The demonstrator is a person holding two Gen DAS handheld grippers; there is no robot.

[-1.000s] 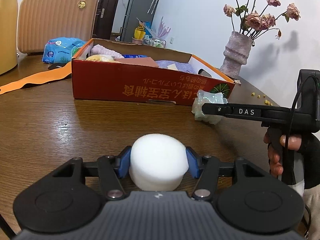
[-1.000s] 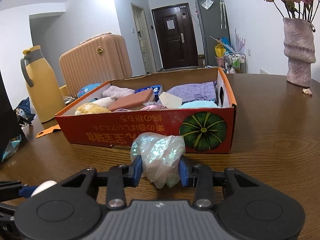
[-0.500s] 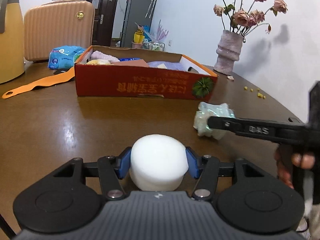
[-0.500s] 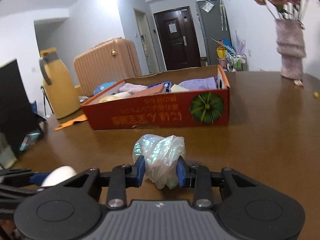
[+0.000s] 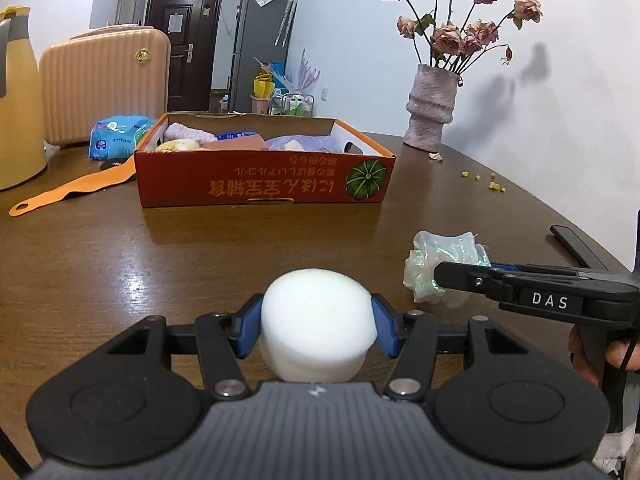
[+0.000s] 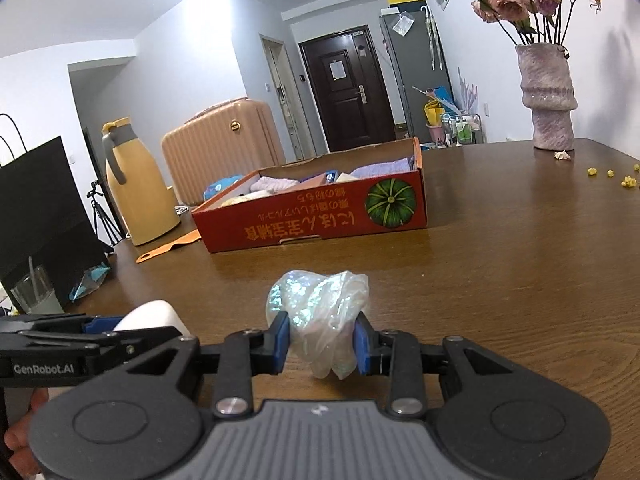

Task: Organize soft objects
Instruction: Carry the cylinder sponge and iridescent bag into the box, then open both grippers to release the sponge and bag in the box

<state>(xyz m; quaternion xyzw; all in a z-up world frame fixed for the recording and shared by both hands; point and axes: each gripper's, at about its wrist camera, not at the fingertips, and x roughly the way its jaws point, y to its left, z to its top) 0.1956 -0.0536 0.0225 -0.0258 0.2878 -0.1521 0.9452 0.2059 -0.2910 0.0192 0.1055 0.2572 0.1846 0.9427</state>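
Left gripper [image 5: 316, 330] clamped on white foam ball [image 5: 316, 320]. Right gripper [image 6: 322, 344] clamped on iridescent plastic wad [image 6: 324, 316]. Red box [image 5: 260, 188] well ahead on table [image 5: 120, 260].

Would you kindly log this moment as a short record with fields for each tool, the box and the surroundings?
left tool: shut on round white foam sponge
right tool: shut on crumpled iridescent plastic bag
red cardboard box: open, on brown wooden table, holding cloths and sponges
surroundings: pale textured vase of dried roses
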